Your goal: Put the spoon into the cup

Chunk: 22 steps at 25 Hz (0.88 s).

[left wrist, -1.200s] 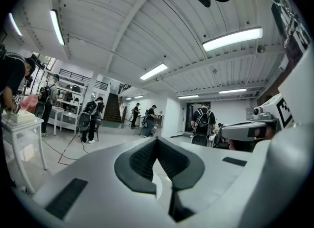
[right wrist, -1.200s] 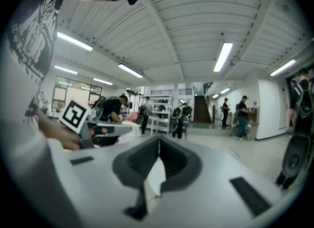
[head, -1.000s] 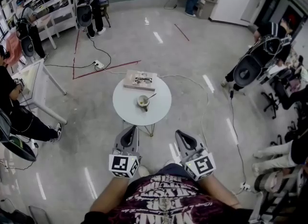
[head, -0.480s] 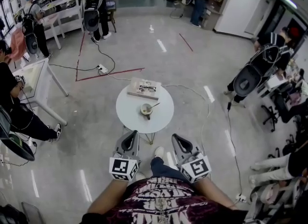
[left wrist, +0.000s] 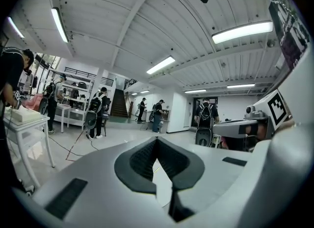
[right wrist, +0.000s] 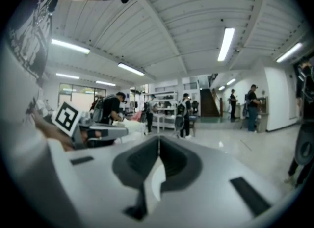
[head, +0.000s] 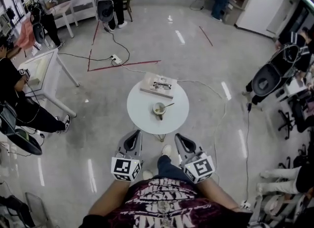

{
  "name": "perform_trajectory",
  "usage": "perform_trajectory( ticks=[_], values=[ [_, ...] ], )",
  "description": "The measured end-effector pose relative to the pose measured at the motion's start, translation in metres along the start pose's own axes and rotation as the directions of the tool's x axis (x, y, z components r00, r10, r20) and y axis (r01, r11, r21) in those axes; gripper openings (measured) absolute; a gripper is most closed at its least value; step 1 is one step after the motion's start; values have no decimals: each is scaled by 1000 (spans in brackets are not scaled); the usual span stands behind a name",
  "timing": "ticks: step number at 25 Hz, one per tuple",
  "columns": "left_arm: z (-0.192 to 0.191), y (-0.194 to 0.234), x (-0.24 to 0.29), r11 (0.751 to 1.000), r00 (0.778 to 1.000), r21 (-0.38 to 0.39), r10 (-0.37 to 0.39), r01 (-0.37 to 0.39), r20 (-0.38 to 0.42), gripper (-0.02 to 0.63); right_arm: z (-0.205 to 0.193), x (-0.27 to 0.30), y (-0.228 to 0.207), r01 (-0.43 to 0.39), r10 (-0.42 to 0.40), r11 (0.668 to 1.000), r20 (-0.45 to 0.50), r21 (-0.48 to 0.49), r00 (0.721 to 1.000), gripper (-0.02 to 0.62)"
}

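1. Since the spoon already seems to lean inside the cup, with its handle poking out toward 2 o'clock, I judge the placing done. The step in hand is then standing clear of the round table. Whether the spoon's bowl rests on the cup's bottom is too small to tell.
2. Both tongs are closed with nothing between their jaws. The left gripper and the right gripper hang side by side at 6 o'clock of the table, well apart from it, and both point roughly toward 12 o'clock. Keep them closed, because nothing here needs picking up.
3. The cup stands near the middle of the tabletop. A book with a pair of glasses on it lies at the table's 12 o'clock edge, apart from the cup.
4. The table looks small and light, so a knock could probably tip the leaning spoon back out. Hold both grippers on the near side and do not swing either one across the tabletop.
5. A white cable trails over the floor from about 1 o'clock of the table toward 4 o'clock. Step with care on that side.
6. Should a closer look show the spoon is not properly seated, the right gripper is the better choice, since the handle leans toward its side. Open its jaws only once they are just beside the handle.
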State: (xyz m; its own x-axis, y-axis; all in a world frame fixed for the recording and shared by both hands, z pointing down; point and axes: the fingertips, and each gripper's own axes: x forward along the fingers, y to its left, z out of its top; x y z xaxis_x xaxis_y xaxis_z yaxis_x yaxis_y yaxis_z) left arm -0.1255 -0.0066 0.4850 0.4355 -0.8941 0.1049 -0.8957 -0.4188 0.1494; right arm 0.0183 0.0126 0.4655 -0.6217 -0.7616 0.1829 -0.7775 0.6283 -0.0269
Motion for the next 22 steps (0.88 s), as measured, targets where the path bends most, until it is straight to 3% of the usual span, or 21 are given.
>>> perform_trajectory(
  ticks=[12,22],
  values=[
    [-16,22,86,999,998,-32,25,-27,-57,25,-5,62,-78,-23,24,1000,-43,10,999,32],
    [-22,48,185,999,997,18,49,-48,-57,25,-37,134,-161,13,-12,1000,-96,15,995,32]
  ],
)
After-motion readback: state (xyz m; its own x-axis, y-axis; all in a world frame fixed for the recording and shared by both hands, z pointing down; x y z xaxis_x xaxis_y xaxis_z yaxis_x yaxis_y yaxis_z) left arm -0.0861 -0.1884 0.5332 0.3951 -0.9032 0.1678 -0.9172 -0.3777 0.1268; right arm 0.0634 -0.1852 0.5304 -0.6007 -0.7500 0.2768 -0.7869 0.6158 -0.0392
